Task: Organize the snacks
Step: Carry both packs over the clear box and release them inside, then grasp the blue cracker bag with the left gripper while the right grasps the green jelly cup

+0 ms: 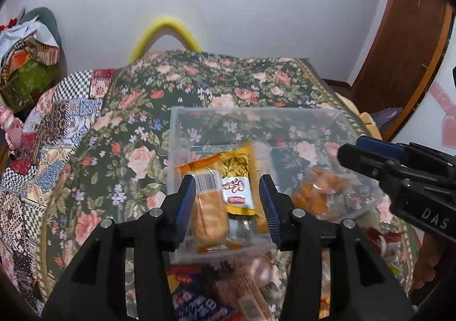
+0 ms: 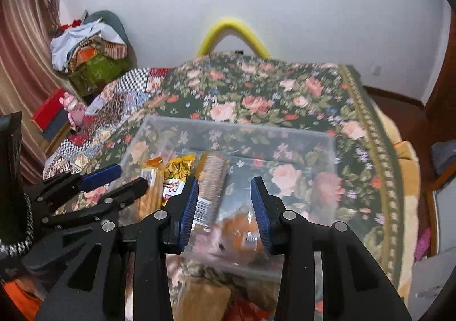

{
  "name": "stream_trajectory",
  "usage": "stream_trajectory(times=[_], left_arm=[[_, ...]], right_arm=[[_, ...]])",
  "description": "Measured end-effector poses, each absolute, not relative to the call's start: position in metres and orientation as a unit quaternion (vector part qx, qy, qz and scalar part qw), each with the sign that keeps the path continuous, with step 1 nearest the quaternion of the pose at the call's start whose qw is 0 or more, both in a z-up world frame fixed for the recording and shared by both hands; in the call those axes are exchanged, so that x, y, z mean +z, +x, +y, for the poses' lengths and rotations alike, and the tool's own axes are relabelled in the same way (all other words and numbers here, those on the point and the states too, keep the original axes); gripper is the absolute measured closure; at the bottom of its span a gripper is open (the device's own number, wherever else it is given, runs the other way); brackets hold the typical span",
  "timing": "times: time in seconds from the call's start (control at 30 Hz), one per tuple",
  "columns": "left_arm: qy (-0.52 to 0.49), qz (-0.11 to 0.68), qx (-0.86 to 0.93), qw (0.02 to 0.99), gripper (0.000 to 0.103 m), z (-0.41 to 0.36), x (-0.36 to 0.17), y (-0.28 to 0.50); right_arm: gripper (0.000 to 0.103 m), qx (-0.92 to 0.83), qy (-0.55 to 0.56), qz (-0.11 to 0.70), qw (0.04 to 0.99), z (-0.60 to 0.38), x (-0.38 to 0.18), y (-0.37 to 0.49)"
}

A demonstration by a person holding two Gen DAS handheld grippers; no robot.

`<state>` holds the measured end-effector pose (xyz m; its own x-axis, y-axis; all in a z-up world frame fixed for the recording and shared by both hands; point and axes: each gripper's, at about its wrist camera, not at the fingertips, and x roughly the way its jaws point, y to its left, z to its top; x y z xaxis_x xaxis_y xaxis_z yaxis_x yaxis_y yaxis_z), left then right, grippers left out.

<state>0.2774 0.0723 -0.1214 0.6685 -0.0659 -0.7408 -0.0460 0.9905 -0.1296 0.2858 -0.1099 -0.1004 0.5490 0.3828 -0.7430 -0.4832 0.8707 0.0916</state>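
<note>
A clear plastic bin [image 1: 176, 133] [image 2: 327, 150] stands on the floral bedspread. Inside lie an orange cracker pack [image 1: 209, 207] [image 2: 151, 192], a yellow snack pouch [image 1: 238, 175] [image 2: 178, 170], a blurred brown biscuit pack [image 2: 212, 178] and a clear bag of orange snacks [image 1: 316, 192] [image 2: 242, 232]. My left gripper [image 1: 226, 204] [image 2: 114, 181] is open above the bin's left side, over the cracker pack. My right gripper [image 2: 225, 212] is open above the bin's near middle, nothing clearly pinched; its fingers [image 1: 379, 155] enter the left wrist view from the right.
More snack packs lie in front of the bin: a blue and red pack [image 1: 193, 298], a pink striped pack [image 1: 250, 286], a brown bag [image 2: 205, 298]. A patchwork quilt [image 1: 42, 150] covers the bed's left side. A yellow hoop [image 2: 233, 27] stands at the far edge.
</note>
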Motion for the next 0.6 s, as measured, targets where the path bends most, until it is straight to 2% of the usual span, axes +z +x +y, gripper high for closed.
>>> stream_trajectory(times=[0.1, 0.23, 0.27, 0.3, 0.4, 0.6], left_arm=[[-0.065, 0.393, -0.008, 0.917, 0.049, 0.073, -0.106, 0.258], [-0.056, 0.377, -0.011, 0.924, 0.045, 0.076, -0.09, 0.227], [-0.055, 0.375, -0.013, 0.925, 0.04, 0.077, -0.087, 0.22], [-0.055, 0.373, -0.014, 0.926, 0.031, 0.079, -0.084, 0.21], [-0.058, 0.362, -0.015, 0.93, 0.02, 0.086, -0.079, 0.185], [-0.03, 0.372, 0.003, 0.928, 0.012, 0.09, -0.09, 0.148]], right_arm=[[0.068, 0.247, -0.065, 0.392, 0.884, -0.122, -0.091, 0.27], [0.066, 0.247, -0.071, 0.377, 0.89, -0.142, -0.085, 0.243], [0.062, 0.244, -0.072, 0.374, 0.892, -0.147, -0.085, 0.238], [0.06, 0.239, -0.073, 0.371, 0.894, -0.153, -0.085, 0.233], [0.05, 0.228, -0.074, 0.36, 0.902, -0.171, -0.085, 0.214], [0.036, 0.199, -0.084, 0.354, 0.91, -0.203, -0.096, 0.185]])
